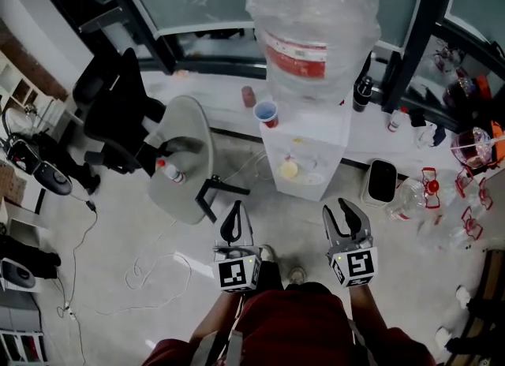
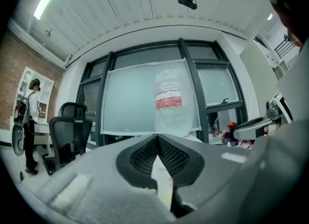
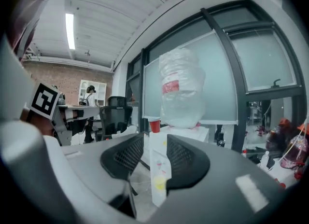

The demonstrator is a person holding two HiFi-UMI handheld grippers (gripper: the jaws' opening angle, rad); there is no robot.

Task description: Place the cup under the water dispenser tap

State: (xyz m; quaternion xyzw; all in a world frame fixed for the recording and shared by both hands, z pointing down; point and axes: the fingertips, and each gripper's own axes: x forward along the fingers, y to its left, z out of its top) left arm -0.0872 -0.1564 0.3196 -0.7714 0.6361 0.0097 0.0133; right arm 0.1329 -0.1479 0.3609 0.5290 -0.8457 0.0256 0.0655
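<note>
A red cup (image 1: 267, 113) stands on the top left corner of the white water dispenser (image 1: 304, 159), beside its large plastic-wrapped bottle (image 1: 312, 25). Both grippers hang in front of the dispenser, well short of it. My left gripper (image 1: 231, 222) is shut with nothing in it; in the left gripper view its tips (image 2: 157, 136) meet below the bottle (image 2: 171, 105). My right gripper (image 1: 347, 218) is open and empty. In the right gripper view the gap between its jaws (image 3: 155, 138) frames the dispenser front (image 3: 157, 170), with the cup (image 3: 154, 125) above it.
A grey chair (image 1: 183, 159) carrying a small bottle (image 1: 170, 171) stands left of the dispenser, with a black office chair (image 1: 118, 108) behind it. A black bin (image 1: 382, 181) and several plastic bottles (image 1: 410, 199) lie to the right. Cables (image 1: 150, 270) trail over the floor.
</note>
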